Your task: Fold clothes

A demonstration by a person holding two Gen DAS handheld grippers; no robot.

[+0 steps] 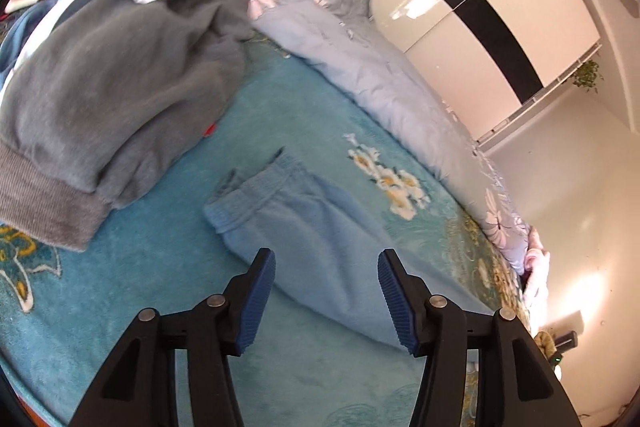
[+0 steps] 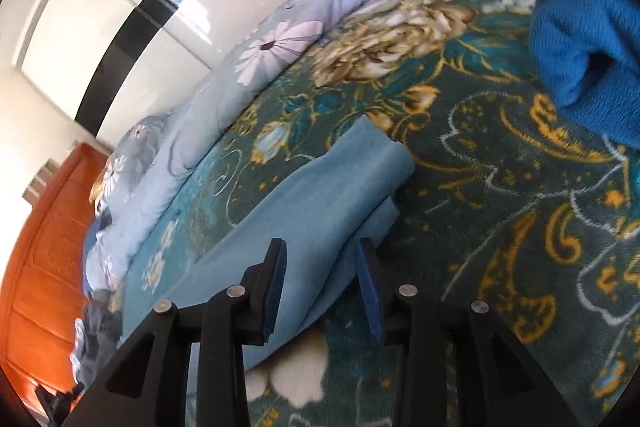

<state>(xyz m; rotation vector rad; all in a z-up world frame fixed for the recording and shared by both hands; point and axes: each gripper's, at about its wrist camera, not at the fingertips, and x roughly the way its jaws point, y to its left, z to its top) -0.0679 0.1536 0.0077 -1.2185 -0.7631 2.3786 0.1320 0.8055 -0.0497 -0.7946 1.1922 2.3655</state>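
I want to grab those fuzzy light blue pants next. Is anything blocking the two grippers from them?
Nothing visible blocks them. The left gripper is open just above the fuzzy light blue pants, with only air between. The right gripper is open with the pants' leg end already lying between its fingers.

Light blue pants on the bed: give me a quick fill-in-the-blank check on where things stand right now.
1. The light blue pants lie on a ____ floral blanket.
2. The left gripper is ____, with nothing pinched.
3. The grey sweatshirt has a ribbed ____ nearest the camera.
4. The right gripper straddles the pants' ____ end.

Missing: teal; open; hem; leg
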